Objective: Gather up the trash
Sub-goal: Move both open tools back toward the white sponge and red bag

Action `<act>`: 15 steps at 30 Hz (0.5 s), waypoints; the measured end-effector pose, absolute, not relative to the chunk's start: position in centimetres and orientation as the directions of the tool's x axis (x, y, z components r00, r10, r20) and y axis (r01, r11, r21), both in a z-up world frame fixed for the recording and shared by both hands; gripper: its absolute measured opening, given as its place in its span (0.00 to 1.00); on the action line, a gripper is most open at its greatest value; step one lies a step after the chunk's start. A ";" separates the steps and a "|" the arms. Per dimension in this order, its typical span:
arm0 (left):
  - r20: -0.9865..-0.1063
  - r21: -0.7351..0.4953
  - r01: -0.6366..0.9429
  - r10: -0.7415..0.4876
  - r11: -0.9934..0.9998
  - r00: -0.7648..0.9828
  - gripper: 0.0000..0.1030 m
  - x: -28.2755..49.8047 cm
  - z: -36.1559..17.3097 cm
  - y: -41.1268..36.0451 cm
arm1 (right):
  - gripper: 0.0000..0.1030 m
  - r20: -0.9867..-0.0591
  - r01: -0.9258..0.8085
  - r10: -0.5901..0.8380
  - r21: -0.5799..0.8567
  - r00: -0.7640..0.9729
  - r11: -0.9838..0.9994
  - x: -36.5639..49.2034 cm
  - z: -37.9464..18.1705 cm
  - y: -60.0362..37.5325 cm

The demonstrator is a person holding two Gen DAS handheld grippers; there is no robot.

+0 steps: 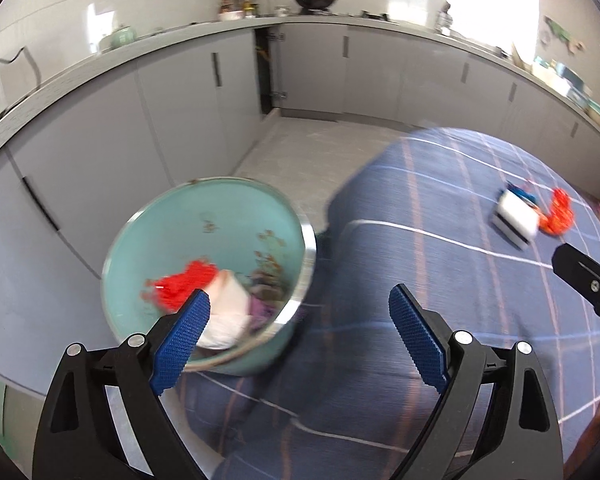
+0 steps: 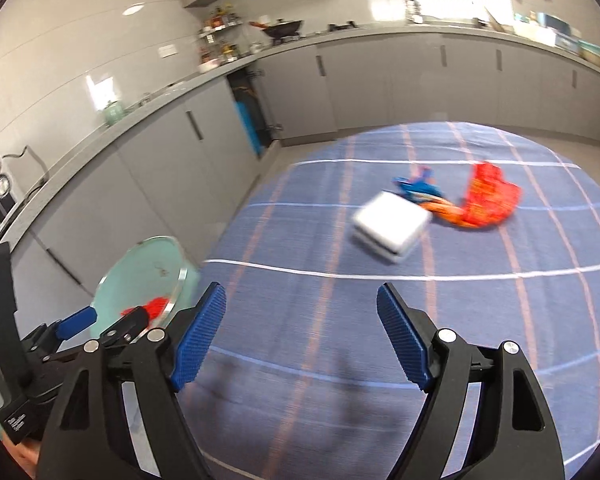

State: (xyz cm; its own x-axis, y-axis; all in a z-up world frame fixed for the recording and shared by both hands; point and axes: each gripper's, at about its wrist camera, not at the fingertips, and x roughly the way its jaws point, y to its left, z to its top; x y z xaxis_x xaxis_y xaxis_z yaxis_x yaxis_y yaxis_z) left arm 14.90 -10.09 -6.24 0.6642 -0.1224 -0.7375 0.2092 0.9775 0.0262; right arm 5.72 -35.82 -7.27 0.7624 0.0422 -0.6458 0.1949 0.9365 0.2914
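Note:
A teal basin stands beside the table's left edge, holding a red wrapper, a white crumpled piece and some purple scraps. My left gripper hangs open over the basin's near rim and the tablecloth, nothing between its blue pads. On the blue checked tablecloth lie a white box, a blue wrapper and an orange-red wrapper. My right gripper is open above the cloth, well short of them, empty. The basin and the left gripper show at lower left.
Grey kitchen cabinets and a countertop run around the room, with a wok, jars and boxes on top. One cabinet door stands ajar. Grey floor lies between table and cabinets.

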 end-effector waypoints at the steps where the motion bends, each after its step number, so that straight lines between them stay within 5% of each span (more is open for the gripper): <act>1: -0.739 0.028 0.221 -0.129 0.975 0.661 0.87 14.8 -6.3 -10.7 | 0.75 -0.648 0.209 0.031 0.290 0.761 0.934 5.5 -7.4 -36.5; 15: -0.750 0.063 0.404 -0.223 0.913 0.622 0.87 14.2 -7.0 -21.5 | 0.75 -0.685 0.387 -0.125 0.243 0.718 0.889 3.2 -9.4 -46.7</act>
State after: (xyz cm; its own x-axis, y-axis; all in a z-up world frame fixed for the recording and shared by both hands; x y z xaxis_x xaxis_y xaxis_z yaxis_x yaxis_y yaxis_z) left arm 14.17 -21.45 -7.04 0.6224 -0.2233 -0.7502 0.4037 0.9127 0.0633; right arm 3.19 -46.74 -9.40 0.7176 -0.1250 -0.6852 0.3874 0.8892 0.2435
